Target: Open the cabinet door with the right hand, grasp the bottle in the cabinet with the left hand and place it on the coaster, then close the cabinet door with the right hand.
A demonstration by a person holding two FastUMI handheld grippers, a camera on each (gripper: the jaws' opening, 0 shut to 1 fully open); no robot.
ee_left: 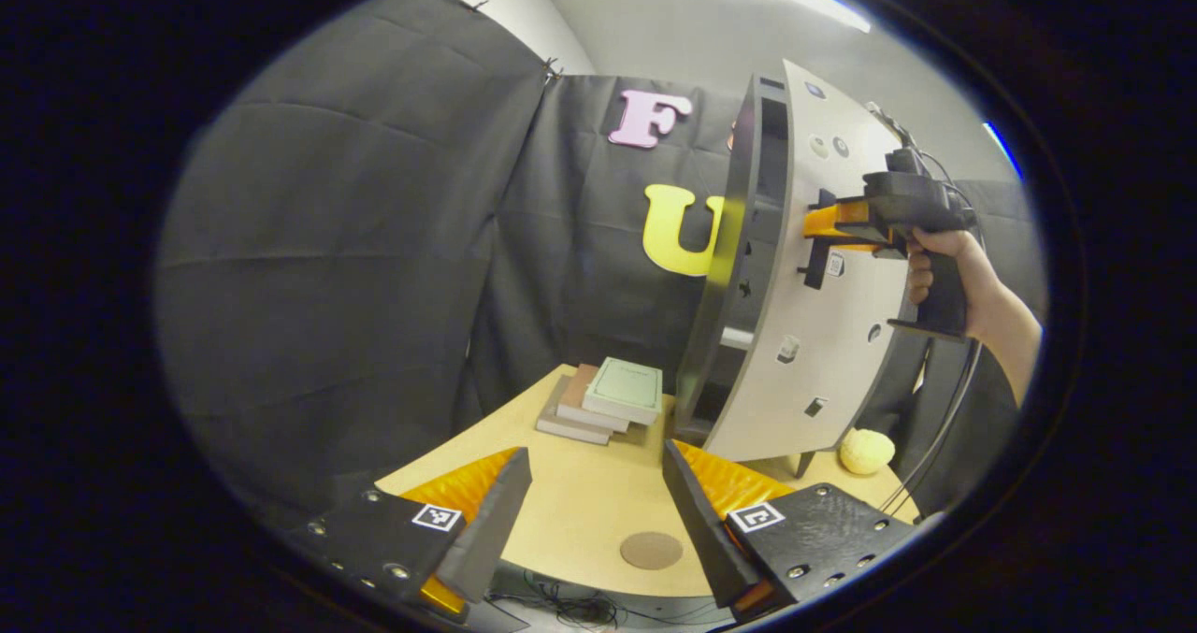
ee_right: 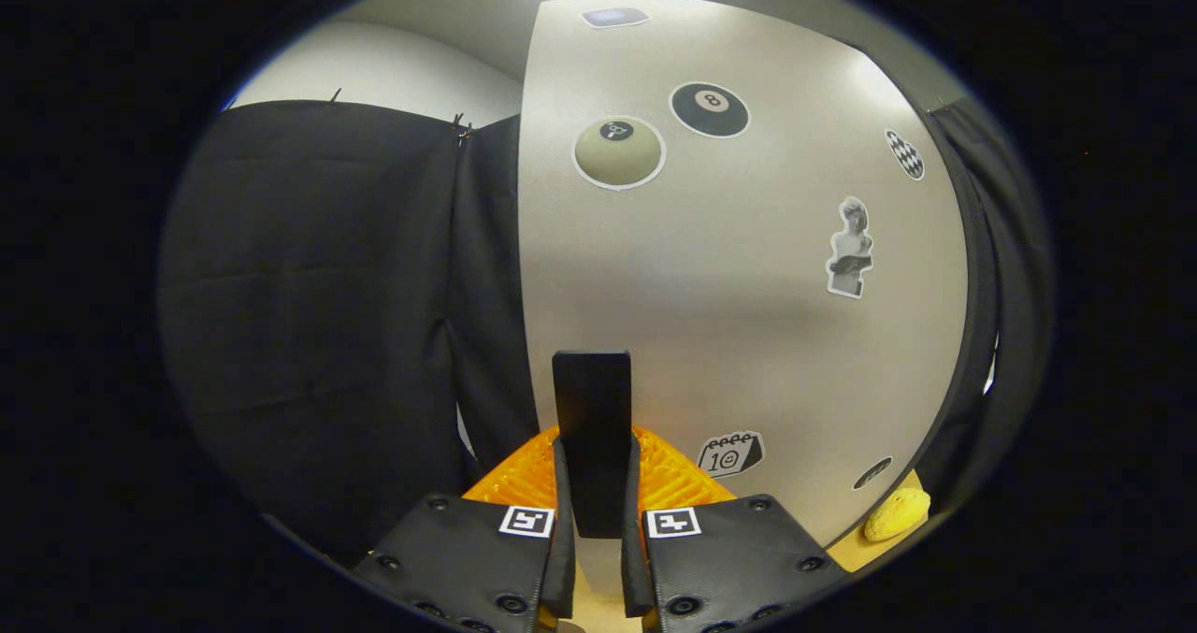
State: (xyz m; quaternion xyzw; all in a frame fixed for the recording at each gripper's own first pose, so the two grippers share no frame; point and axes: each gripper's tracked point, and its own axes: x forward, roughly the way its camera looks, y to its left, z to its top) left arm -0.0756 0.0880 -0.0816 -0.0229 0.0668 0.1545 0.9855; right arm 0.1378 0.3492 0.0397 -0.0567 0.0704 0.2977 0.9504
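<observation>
Clearly the door step is in hand: the right tool (ee_right: 594, 521) clamps the door handle (ee_right: 592, 427), cabinet door (ee_left: 823, 334) ajar. The left tool (ee_left: 594, 511) hangs wide open, empty, above the coaster (ee_left: 651, 550) at the worktop's (ee_left: 580, 493) near edge. Bottle unseen; next, swing wider.

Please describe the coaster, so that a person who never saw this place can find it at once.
Start at the wooden table in front of the white cabinet door. The coaster lies near the table's front edge. It is a flat brown disc, unlike the stacked books and the yellow ball.
</observation>
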